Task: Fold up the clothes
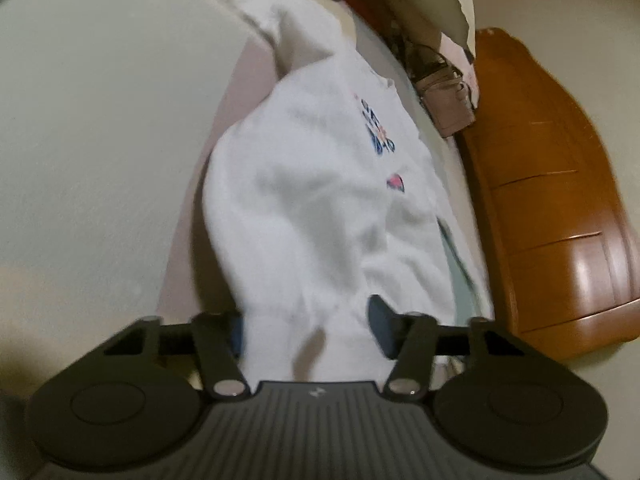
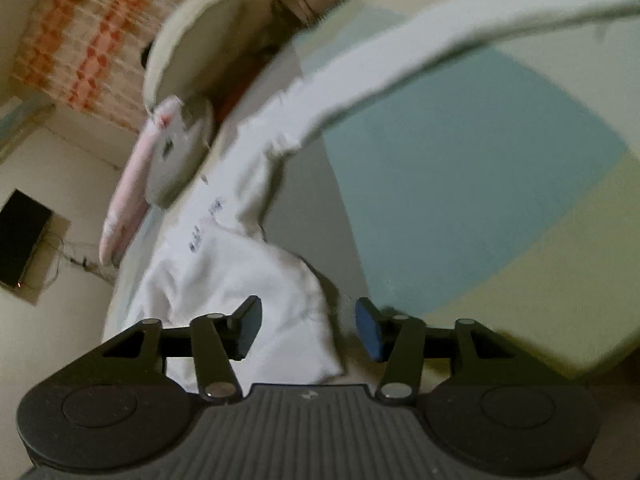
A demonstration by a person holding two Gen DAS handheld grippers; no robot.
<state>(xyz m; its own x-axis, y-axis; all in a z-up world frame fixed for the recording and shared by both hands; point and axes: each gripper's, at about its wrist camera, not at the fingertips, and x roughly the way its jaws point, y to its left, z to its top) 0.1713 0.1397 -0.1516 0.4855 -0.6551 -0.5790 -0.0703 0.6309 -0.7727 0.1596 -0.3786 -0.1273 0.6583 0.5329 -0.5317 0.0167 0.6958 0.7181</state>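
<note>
The white printed sweatshirt (image 1: pixel 320 184) lay stretched along the bed (image 2: pixel 500 184), one long sleeve (image 2: pixel 400 64) trailing across the mattress. The left gripper (image 1: pixel 310 326) had its jaws wide apart with hem fabric bunched between them; whether they pinched it I cannot tell. The right gripper (image 2: pixel 308 330) stood open over the hem corner, holding nothing. Judged an unfinished fold: next, both need firm hem grips.
</note>
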